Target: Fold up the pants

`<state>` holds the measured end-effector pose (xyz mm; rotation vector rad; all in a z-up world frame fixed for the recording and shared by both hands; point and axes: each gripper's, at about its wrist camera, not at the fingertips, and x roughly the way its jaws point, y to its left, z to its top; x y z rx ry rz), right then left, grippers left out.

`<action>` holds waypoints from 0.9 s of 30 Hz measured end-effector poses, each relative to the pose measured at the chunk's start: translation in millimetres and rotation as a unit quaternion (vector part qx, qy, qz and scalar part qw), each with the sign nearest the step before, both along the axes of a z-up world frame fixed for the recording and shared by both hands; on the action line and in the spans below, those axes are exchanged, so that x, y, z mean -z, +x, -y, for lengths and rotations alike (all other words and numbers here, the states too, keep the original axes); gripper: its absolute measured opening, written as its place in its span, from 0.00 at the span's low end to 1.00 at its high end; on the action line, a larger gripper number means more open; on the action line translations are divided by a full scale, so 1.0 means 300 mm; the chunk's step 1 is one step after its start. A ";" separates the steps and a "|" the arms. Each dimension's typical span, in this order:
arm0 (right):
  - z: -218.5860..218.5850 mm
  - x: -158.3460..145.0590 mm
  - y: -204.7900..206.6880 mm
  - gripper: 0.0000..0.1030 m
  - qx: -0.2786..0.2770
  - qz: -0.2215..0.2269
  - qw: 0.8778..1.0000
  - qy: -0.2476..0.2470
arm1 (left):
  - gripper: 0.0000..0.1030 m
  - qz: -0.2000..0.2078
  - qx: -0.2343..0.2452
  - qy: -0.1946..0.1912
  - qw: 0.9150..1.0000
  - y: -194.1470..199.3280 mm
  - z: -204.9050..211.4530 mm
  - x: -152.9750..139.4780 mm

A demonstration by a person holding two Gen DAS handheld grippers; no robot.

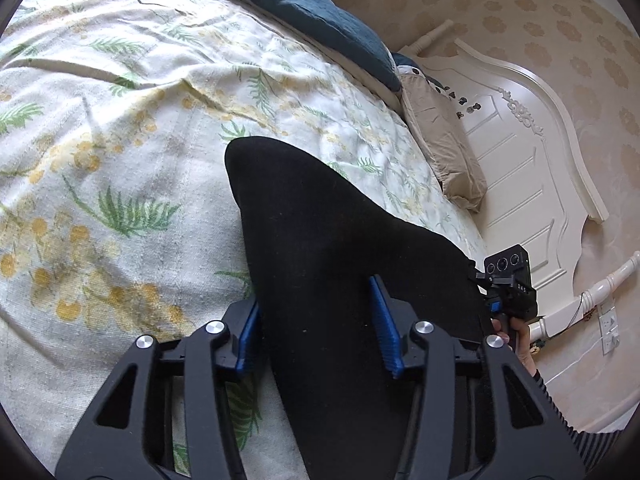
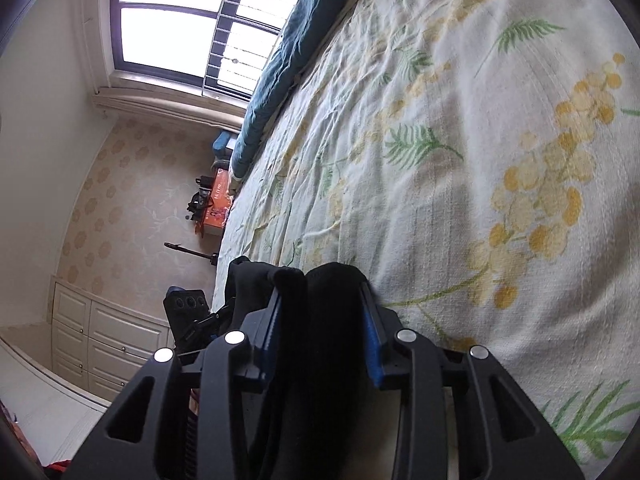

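The black pants (image 1: 320,240) hang lifted over the floral bed sheet (image 1: 120,140). In the left wrist view my left gripper (image 1: 316,312) has the black cloth between its blue pads (image 1: 386,328); the jaws stand fairly wide with cloth draped over them. The right gripper's body (image 1: 510,284) shows at the pants' right edge, held by a hand. In the right wrist view my right gripper (image 2: 320,312) is shut on a bunched fold of the pants (image 2: 324,320). The left gripper's body (image 2: 186,312) shows at its left.
A dark blue blanket (image 1: 312,12) lies along the bed's far side. A beige pillow (image 1: 444,148) leans by the white headboard (image 1: 520,140). The right wrist view shows a window (image 2: 180,20), white drawers (image 2: 104,344) and an orange box (image 2: 218,208) beside the bed.
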<state>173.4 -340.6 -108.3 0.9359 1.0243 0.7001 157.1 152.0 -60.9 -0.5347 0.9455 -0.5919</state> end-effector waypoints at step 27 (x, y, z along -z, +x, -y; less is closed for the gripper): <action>-0.075 -0.154 -0.455 0.80 0.107 0.038 0.972 -0.207 | 0.97 0.025 -0.193 0.217 0.957 -0.501 0.021 -0.140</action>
